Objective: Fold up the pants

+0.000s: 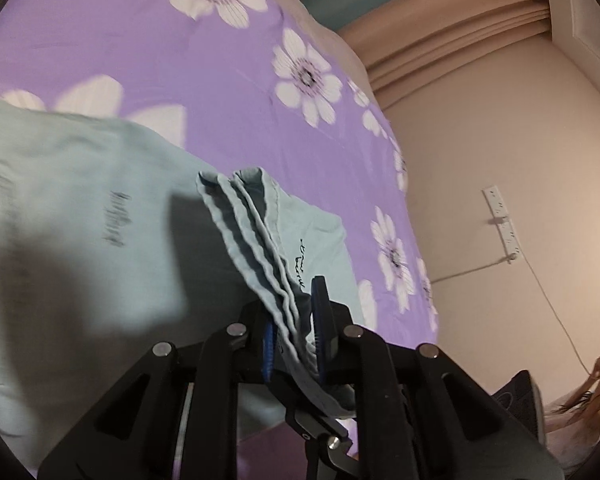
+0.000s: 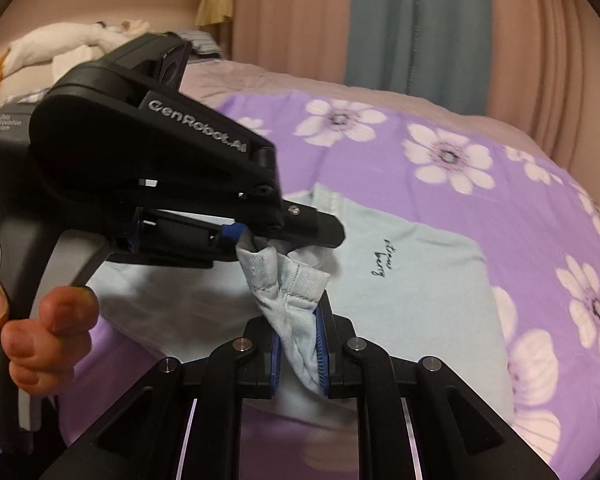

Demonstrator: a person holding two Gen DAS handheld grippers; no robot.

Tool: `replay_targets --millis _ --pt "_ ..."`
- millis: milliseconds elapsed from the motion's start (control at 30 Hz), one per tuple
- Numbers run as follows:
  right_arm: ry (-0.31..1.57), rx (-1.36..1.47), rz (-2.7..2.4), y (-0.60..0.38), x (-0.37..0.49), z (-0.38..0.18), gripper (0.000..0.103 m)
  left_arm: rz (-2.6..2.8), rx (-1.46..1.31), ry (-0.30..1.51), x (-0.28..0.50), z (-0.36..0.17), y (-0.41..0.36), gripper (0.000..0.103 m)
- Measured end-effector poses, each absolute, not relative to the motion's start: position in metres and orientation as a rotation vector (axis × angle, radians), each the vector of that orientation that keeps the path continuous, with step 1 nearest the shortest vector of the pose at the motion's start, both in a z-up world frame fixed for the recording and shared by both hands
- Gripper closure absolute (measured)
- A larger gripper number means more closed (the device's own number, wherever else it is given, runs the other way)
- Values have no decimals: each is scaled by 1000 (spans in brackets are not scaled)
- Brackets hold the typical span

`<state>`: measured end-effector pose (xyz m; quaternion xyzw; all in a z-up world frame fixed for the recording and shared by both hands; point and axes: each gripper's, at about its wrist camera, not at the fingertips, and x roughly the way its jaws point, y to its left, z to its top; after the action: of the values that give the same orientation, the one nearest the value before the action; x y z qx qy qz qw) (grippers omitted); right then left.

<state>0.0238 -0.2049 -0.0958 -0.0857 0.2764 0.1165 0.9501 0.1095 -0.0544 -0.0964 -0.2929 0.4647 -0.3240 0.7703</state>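
The pants (image 2: 420,280), pale mint green with small dark script printed on them, lie spread across the purple bedsheet (image 2: 480,208) with its white flowers, and both of your grippers have hold of one gathered edge lifted off the bed. In your left wrist view that edge is a stack of several hemmed layers (image 1: 252,232) rising from between the fingers, with the rest of the pants (image 1: 80,220) running off to the left, blurred and partly in shadow.

Your left gripper (image 1: 296,344) is clamped tight on those layers, the blue pads pressing the fabric from both sides. In your right wrist view the same left gripper (image 2: 284,236) reaches in from the left, its black body lettered in white, and its tips pinch the bunched cloth just above your right one. Your left hand (image 2: 40,332) wraps the handle at the picture's left edge.

Your right gripper (image 2: 300,356) is also closed on the pants: a thick fold of fabric with a stitched hem is squeezed between its two blue pads (image 2: 322,352), and the fold stands up from there towards the left gripper's tips. The two grips sit very close together on the same bunch.

Beyond the bed hang pinkish and teal curtains (image 2: 420,20). A power strip (image 1: 504,220) with a cord is fixed to the beige wall.
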Motion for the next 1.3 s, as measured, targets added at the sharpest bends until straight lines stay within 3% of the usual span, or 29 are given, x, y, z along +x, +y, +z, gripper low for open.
replay_targets --millis 200,300,367,467,667,767,833,900,1000,1300 --pt "608 -190 313 -170 42 -112 88 -526 -592 1092 118 -127 -27 86" --pt "712 -179 358 -162 56 -133 65 -459 -582 1124 117 -138 -14 85" --pt "749 -133 402 -166 57 -136 64 -456 -591 1110 113 -135 -4 84" --pt "733 -44 506 -186 48 -119 62 -463 -581 1075 106 -123 2 70" --pt "682 73 348 -249 40 -93 62 -595 -535 1034 94 -98 -37 69" --pt "727 77 213 -275 52 -99 68 -618 -466 1052 87 -104 -66 71" --pt "746 91 179 -286 59 -106 86 -573 -462 1081 88 -116 -72 71" --pt "782 94 163 -290 67 -117 91 -490 -440 1103 88 -130 -66 72" --pt "846 42 161 -273 65 -126 91 -489 -467 1100 78 -142 -47 85" --pt "871 -39 434 -218 102 -117 91 -512 -472 1062 66 -143 -32 85"
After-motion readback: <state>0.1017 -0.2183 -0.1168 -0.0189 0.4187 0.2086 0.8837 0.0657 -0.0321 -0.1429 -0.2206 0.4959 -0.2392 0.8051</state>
